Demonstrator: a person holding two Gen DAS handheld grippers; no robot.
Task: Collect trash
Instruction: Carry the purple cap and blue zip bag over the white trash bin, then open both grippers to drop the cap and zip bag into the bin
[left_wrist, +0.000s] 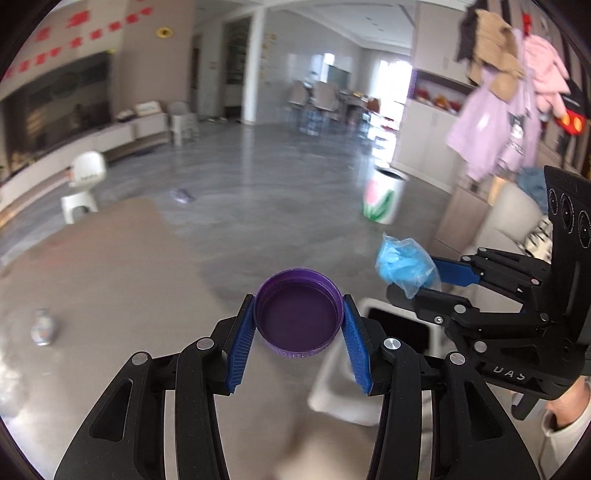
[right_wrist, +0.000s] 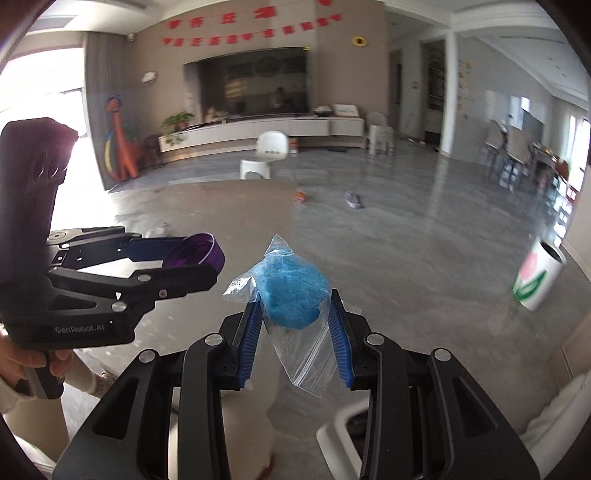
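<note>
My left gripper (left_wrist: 299, 325) is shut on a purple plastic lid (left_wrist: 298, 317), held by its rim with the hollow side facing the camera; it also shows in the right wrist view (right_wrist: 195, 254). My right gripper (right_wrist: 295, 314) is shut on a clear zip bag with a blue wad inside (right_wrist: 293, 295); the bag also shows in the left wrist view (left_wrist: 404, 267), to the right of the lid. Both are held in the air above a white bin (left_wrist: 332, 391) whose rim shows below the grippers, and in the right wrist view (right_wrist: 340, 432).
A brown table (left_wrist: 110, 280) lies left, with a small patterned vase (left_wrist: 43, 326) on it. A white tulip-printed bin (left_wrist: 384, 197) stands on the grey floor at right. A purple scrap (right_wrist: 352, 199) lies on the floor. A white chair (right_wrist: 267, 151) stands beyond the table.
</note>
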